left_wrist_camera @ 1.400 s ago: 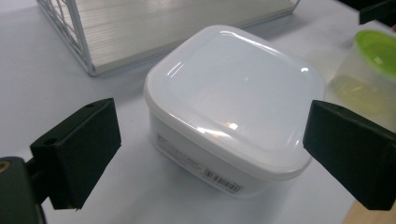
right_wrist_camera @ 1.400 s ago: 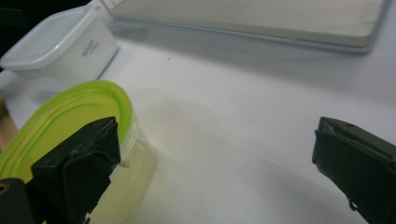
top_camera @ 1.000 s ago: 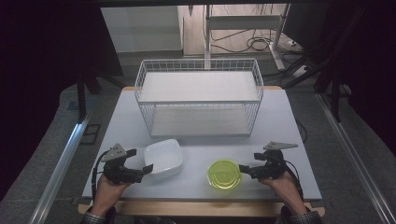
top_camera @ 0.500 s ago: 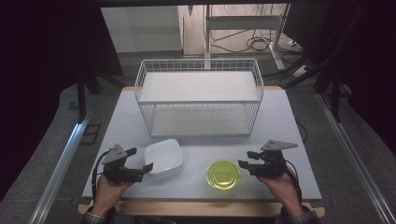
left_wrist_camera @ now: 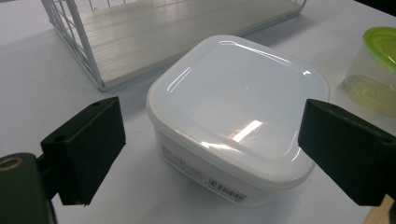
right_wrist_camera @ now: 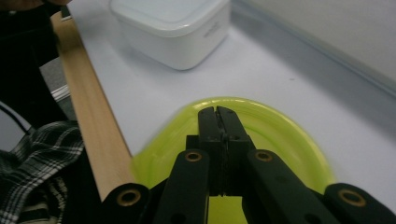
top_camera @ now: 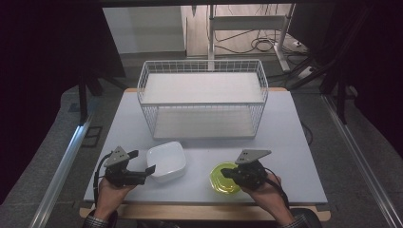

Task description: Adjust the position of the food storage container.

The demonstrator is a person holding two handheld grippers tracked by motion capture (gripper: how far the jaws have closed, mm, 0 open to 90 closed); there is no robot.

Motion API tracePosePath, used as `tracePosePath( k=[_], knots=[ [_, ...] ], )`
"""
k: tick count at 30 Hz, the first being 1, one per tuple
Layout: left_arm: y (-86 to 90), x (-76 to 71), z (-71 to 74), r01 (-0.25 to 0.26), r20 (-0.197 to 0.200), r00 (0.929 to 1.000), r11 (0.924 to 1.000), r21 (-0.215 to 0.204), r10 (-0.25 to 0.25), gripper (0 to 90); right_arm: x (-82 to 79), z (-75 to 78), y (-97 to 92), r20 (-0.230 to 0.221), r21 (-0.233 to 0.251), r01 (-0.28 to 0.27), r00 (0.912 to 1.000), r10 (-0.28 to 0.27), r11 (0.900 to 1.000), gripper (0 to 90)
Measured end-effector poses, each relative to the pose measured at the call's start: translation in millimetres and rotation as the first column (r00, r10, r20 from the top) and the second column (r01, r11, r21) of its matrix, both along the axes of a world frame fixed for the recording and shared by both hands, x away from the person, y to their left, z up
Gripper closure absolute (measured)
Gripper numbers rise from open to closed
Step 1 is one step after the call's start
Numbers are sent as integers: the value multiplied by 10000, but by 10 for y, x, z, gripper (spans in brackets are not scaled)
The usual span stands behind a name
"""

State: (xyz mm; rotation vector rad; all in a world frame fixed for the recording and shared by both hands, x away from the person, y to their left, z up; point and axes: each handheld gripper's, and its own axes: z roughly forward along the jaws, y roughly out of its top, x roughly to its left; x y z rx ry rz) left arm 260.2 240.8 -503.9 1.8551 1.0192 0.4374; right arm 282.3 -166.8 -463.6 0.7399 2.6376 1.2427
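Left gripper, jaws spread, straddles the white lidded container at frame centre; right gripper, jaws clenched empty, sits over the green-lidded tub.

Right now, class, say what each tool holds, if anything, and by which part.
Nothing is held. The left tool stands open around the white container without touching. The right tool is shut, empty, over the green lid.

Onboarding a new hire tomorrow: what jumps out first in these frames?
The white wire basket at the back of the table dominates. Nearer the person, the white square lidded container sits between the open jaws of the left gripper, untouched by them. To its right, the right gripper is shut, jaws together with nothing between them, just above the green lid of the round clear container.
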Motion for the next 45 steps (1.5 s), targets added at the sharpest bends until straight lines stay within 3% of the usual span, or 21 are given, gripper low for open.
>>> tracePosePath(
  k=[8, 11, 16, 22, 28, 36, 45],
  knots=[
    [-6, -1, -4, -43, -7, 10000, 9999, 113, 43, 72, -132, -42, 314, -302, -57, -865, 9958, 863, 9962, 899],
    [-7, -3, -4, -55, 1, 10000, 9999, 146, 55, 73, -188, -84, 416, -314, -359, -1247, 9918, 1236, 9915, 899],
    [-12, -1, -5, -93, -7, 10000, 9997, 219, 94, 73, -199, -148, 467, -299, -802, -1365, 9905, 1345, 9874, 899],
    [-14, 2, -9, -153, -50, 9999, 9994, 312, 155, 75, -174, -128, 414, -114, -965, -1183, 9930, 1177, 9883, 900],
    [-18, 2, -11, -149, -66, 9999, 9993, 354, 152, 77, -104, -115, 297, -195, -914, -830, 9965, 816, 9924, 900],
    [-27, 4, -16, -174, -97, 9998, 9987, 482, 179, 78, -95, -107, 240, -271, -964, -768, 9968, 746, 9924, 900],
    [-31, 9, -22, -196, -133, 9997, 9984, 538, 203, 79, 19, -90, 46, 10, -1073, 13, 10000, -12, 9942, 900]
  ],
)
